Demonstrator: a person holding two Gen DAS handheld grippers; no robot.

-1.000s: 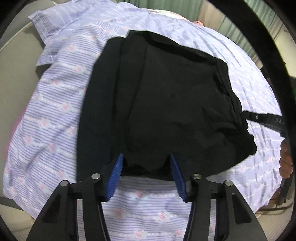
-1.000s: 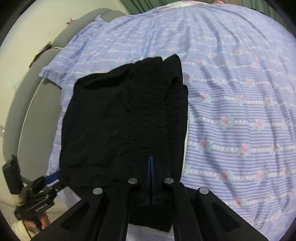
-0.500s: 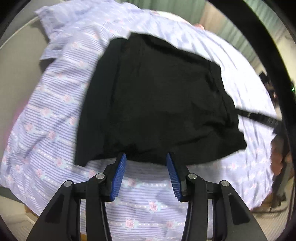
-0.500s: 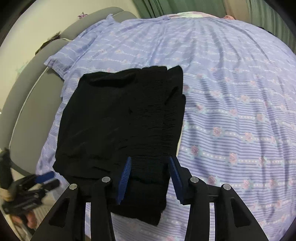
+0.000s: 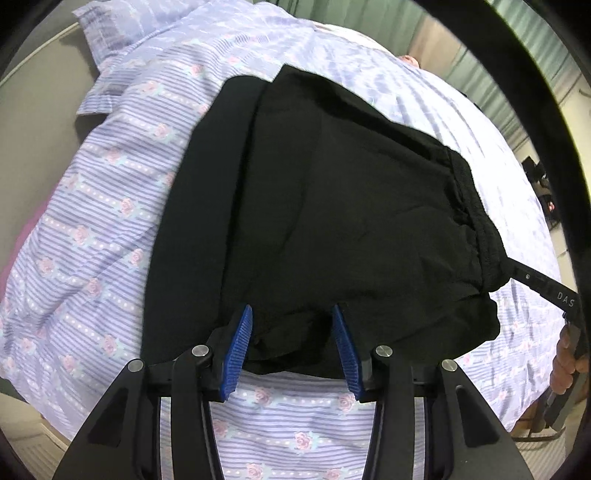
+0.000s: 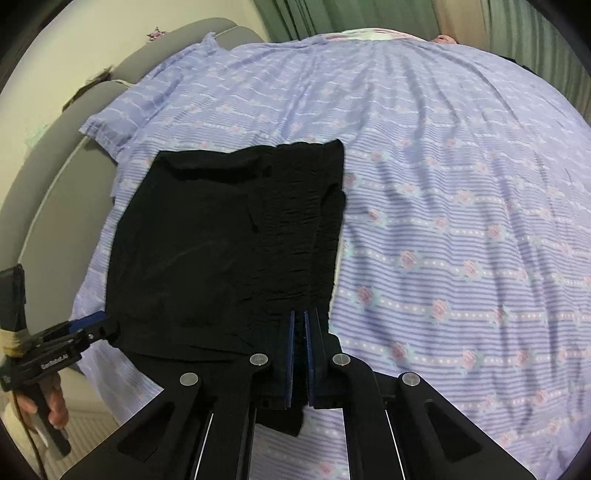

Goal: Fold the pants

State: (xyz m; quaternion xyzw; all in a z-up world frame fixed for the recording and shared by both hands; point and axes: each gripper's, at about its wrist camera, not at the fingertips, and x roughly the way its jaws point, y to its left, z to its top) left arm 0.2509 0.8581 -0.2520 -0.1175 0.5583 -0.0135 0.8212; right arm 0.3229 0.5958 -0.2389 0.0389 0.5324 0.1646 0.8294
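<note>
Black pants lie folded into a rough rectangle on a bed with a lilac striped, rose-print sheet. My left gripper is open, its blue pads either side of the near hem of the pants, low over the cloth. My right gripper is shut on the elastic waistband edge of the pants; black cloth hangs below its jaws. The right gripper also shows at the right edge of the left wrist view, and the left gripper at the lower left of the right wrist view.
A grey padded headboard curves along the left side of the bed. A pillow in the same print lies at the far end. Green curtains hang behind. The bed's near edge drops off below the grippers.
My right gripper opened half a second ago and has closed again on the waistband edge. My left gripper stays open and has moved back over the hem.
</note>
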